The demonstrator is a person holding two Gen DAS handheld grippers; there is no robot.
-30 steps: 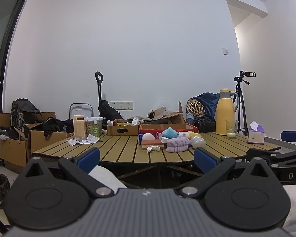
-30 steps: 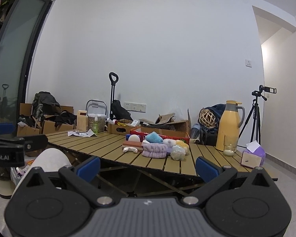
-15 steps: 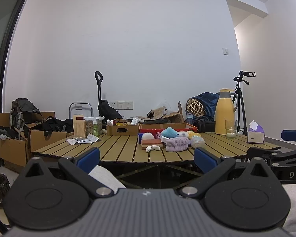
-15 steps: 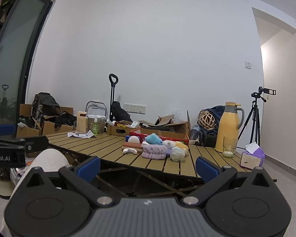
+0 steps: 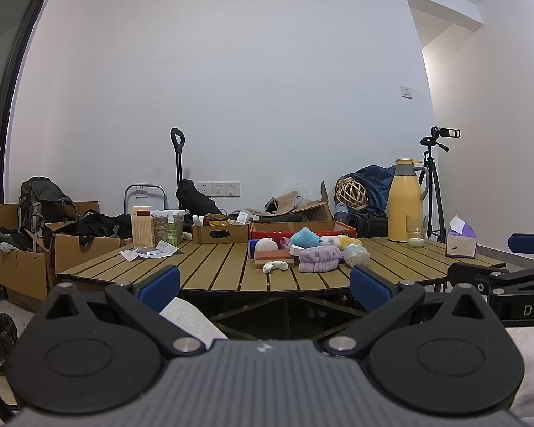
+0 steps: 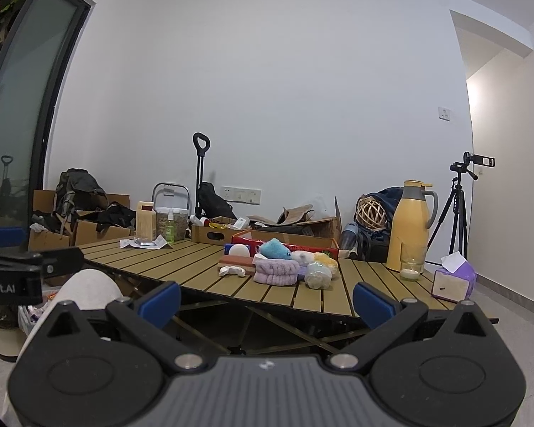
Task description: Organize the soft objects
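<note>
The soft stuff is bunched mid-desk: a lilac knit piece (image 5: pixel 318 259), a blue plush (image 5: pixel 303 237) behind it, and a little white sock (image 5: pixel 275 266) just left, all in front of a red tray (image 5: pixel 302 228). The slatted desk (image 5: pixel 210 267) also holds a yellow jug (image 5: pixel 404 200). My left claw (image 5: pixel 265 283) and right claw (image 6: pixel 266 300) both hang wide open short of the desk edge, holding nothing.
</note>
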